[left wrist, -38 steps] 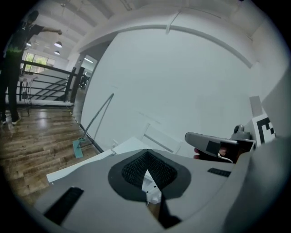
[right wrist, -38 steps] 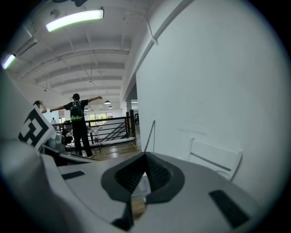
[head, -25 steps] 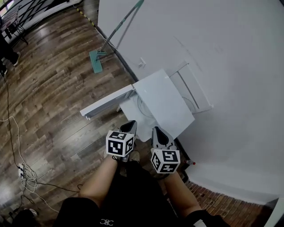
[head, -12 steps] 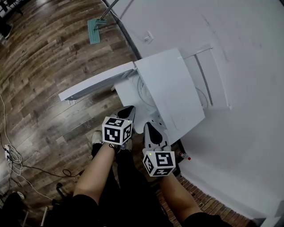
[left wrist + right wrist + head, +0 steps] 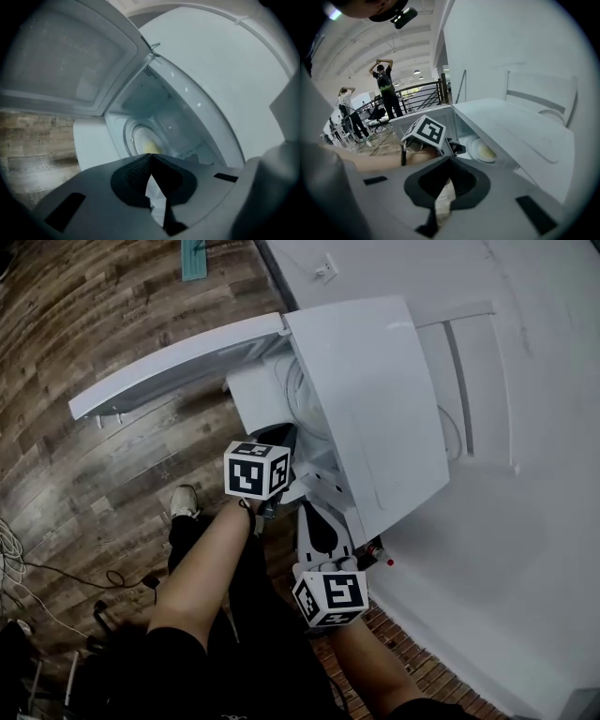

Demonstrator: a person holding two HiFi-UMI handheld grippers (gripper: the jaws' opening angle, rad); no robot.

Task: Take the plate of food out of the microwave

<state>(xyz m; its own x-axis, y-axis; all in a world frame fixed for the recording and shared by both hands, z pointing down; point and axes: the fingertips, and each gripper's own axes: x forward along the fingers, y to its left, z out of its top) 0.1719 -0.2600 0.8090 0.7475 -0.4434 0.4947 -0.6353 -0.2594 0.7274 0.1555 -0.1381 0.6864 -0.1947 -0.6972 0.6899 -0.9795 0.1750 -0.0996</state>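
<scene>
White plate (image 5: 144, 140) sat inside open microwave (image 5: 370, 399), dead ahead of nearer left gripper (image 5: 150, 157); right gripper (image 5: 449, 161) farther back; both pairs of fingers (image 5: 133, 176) pressed together, empty.

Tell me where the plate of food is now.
In the right gripper view, the plate sits inside the open microwave, just right of the left tool.

The left gripper (image 5: 150, 158) sits at 6 o'clock, its jaw tips meeting with nothing between them. Just above, the microwave (image 5: 187, 108) cavity holds a plate (image 5: 137, 139) with yellow food (image 5: 151, 148). The open door (image 5: 65, 61) fills 10 o'clock, with wood floor (image 5: 33, 140) at 8.
</scene>
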